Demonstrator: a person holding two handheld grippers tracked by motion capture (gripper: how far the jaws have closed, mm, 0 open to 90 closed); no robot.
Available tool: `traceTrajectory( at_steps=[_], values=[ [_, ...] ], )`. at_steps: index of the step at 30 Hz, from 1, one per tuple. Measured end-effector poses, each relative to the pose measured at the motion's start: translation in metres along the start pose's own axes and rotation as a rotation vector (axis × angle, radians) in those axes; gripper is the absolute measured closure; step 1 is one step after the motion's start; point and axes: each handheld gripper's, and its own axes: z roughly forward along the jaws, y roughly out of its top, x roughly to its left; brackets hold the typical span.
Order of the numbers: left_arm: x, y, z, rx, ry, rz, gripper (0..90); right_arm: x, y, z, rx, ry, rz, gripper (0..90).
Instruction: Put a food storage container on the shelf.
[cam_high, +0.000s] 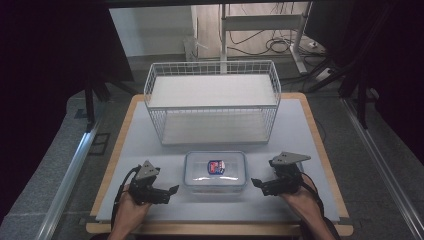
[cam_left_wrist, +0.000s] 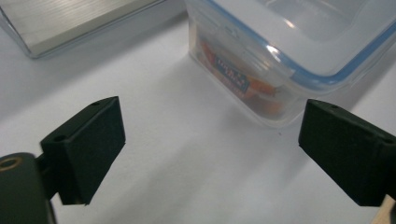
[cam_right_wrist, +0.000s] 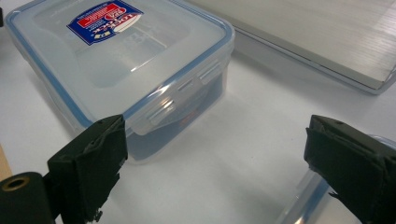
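— On the table (cam_high: 300, 125), where is the container (cam_high: 215, 172)?
— Between my two grippers, lid on, just in front of the wire basket (cam_high: 212, 100).
— Your left gripper (cam_high: 172, 191)?
— Jaws spread, nothing between them.
— And your right gripper (cam_high: 256, 183)?
— Spread too, beside the container, apart from it.

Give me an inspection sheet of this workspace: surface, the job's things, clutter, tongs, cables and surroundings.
Surface: pale grey mat on a wood-edged table.
Job's things: clear plastic container with a blue-sealed lid and a red and blue label, lid on, near the front edge; something orange shows through its wall in the left gripper view.
Clutter: white wire basket behind the container.
Tongs: left tongs and right tongs open, flanking the container, neither touching it.
Cables: one trails from each tool past the wrist; more lie on the floor beyond the table.
Surroundings: dark curtains, metal frame legs at the back.
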Motion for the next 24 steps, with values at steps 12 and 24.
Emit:
traceTrajectory(
  at_steps=[12, 24],
  values=[
    [0.006, 0.026, 0.011, 0.012, -0.171, -0.02, 2.8, 0.009, 0.015, 0.011, 0.043, 0.044, 0.038, 10.3],
    [0.015, 0.044, 0.051, 0.059, -0.347, -0.092, 6.7, 0.001, 0.03, 0.041, 0.113, 0.216, 0.168, 16.0]
  ],
)
